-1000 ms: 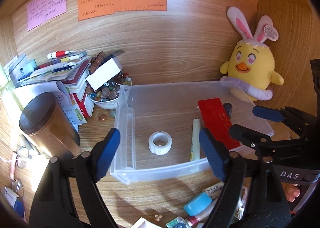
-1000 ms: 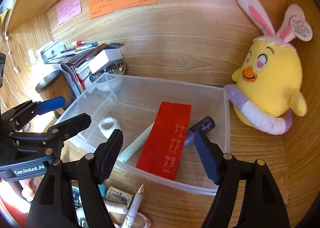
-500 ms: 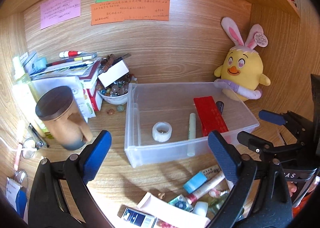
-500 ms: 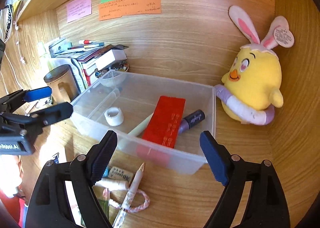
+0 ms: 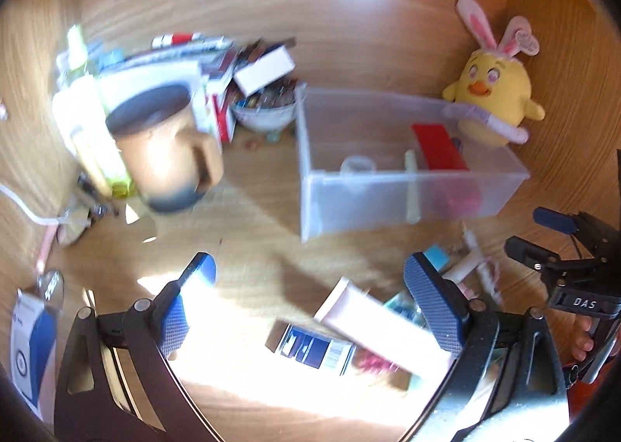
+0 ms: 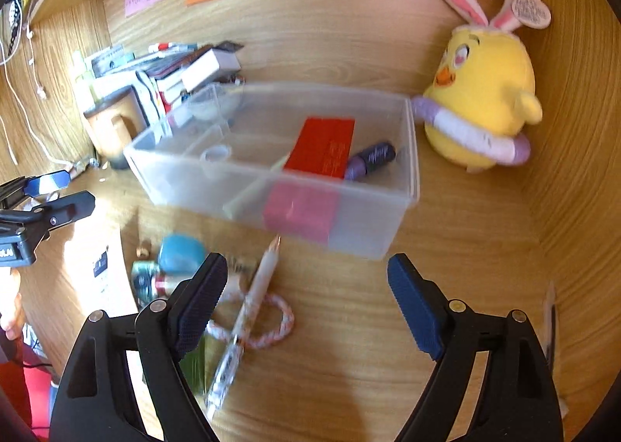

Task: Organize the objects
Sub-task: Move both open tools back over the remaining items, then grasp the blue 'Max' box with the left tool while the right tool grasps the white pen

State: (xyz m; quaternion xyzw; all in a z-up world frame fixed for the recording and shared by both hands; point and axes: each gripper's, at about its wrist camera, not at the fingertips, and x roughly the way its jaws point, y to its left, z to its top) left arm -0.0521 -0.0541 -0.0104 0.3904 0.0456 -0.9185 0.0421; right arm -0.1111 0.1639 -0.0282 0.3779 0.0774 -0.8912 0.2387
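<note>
A clear plastic bin (image 5: 388, 201) (image 6: 349, 224) stands on the wooden desk. It holds a red packet (image 5: 438, 147) (image 6: 326, 147), a white tape roll (image 5: 357, 164) (image 6: 217, 153), a pale stick (image 5: 411, 170) and a purple tube (image 6: 370, 158). Loose items lie in front of it: a pen (image 6: 260, 286), a braided bracelet (image 6: 279, 325), a teal piece (image 6: 180, 253), a long white box (image 5: 372, 325) and a blue-and-white carton (image 5: 310, 349). My left gripper (image 5: 308, 267) (image 6: 66, 191) hangs open over the white box. My right gripper (image 6: 306, 267) (image 5: 535, 234) is open above the pen and bracelet, holding nothing.
A yellow plush chick (image 5: 493, 92) (image 6: 481, 92) leans in the right corner behind the bin. Left of the bin are a brown lidded mug (image 5: 167, 155), a bowl of beads (image 5: 264, 112) and stacked books (image 6: 174, 69). Glasses (image 5: 50, 286) lie at the far left.
Both grippers have pulled back from the bin toward the desk's front and their jaws have widened. The loose items before the bin have come into view.
</note>
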